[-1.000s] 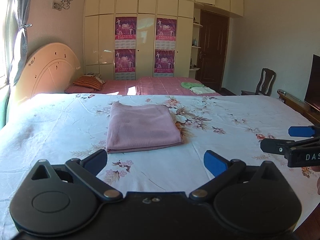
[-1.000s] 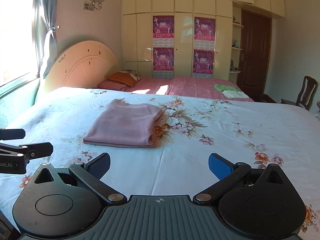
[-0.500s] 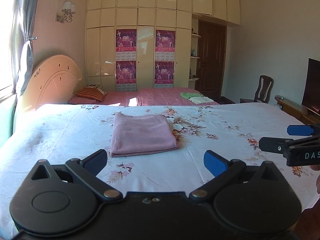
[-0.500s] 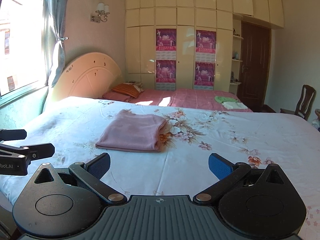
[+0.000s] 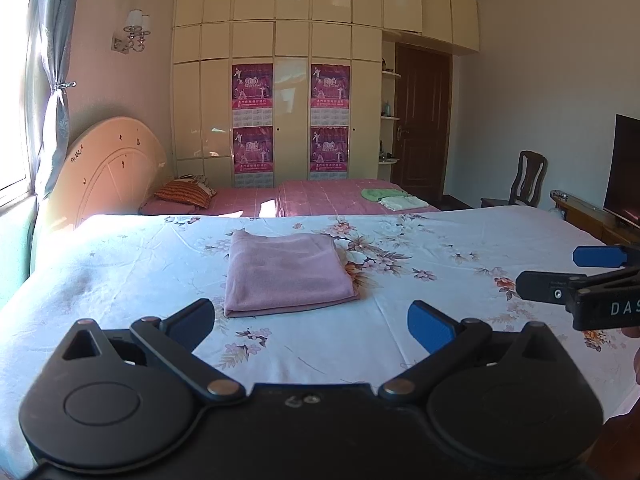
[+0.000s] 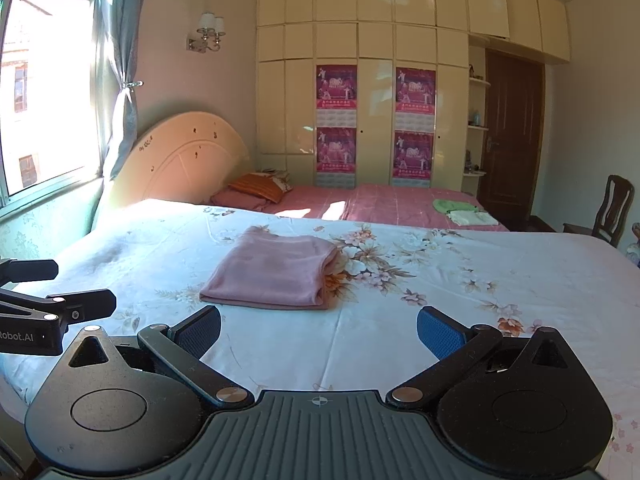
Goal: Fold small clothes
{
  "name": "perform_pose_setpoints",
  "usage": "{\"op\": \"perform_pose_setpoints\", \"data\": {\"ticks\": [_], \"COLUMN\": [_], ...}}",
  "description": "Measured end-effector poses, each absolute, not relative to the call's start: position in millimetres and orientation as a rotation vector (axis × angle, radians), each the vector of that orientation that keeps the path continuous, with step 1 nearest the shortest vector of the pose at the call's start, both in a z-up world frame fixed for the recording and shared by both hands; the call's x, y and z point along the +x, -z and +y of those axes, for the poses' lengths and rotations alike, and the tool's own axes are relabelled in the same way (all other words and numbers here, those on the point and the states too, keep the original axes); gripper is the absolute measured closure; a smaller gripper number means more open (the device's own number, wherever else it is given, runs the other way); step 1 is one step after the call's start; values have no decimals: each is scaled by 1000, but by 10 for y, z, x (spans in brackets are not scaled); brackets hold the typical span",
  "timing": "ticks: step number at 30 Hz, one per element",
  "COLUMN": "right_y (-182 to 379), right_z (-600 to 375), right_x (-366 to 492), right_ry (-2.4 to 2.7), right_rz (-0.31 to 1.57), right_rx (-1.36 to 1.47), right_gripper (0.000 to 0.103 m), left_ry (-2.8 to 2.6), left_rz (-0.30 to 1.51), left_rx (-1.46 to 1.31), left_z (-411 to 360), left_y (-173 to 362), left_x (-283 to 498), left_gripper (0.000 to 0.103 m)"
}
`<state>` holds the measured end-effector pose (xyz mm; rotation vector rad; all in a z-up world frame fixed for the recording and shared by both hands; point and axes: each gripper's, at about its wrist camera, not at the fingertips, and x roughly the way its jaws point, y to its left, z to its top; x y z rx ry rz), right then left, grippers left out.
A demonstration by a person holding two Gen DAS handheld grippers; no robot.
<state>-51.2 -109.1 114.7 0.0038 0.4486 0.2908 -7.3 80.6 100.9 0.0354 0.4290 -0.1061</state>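
Observation:
A pink garment lies folded into a neat rectangle on the floral bed sheet; it also shows in the right wrist view. My left gripper is open and empty, held above the near part of the bed, well short of the garment. My right gripper is open and empty too, at the same distance. Each gripper shows at the other view's edge: the right one and the left one.
A second bed with a pink cover stands behind, with folded green and white cloths on it. A headboard is at the left, a wooden chair and a TV at the right.
Both grippers have drawn back and tilted up from the bed; the folded garment looks farther away. Both stay open and empty.

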Motion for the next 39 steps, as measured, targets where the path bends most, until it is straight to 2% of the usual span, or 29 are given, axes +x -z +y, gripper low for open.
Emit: {"op": "perform_pose_setpoints", "data": {"ticks": [39], "right_y": [-1152], "right_z": [-1154], "right_x": [-387], "right_ry": [-303], "right_rz": [466], "right_rx": [3], "right_gripper": [0], "left_ry": [87], "left_rz": [432], "left_rx": [37], "left_z": [793], "left_y": [-1027], "left_x": [-41], "left_gripper": [0]}}
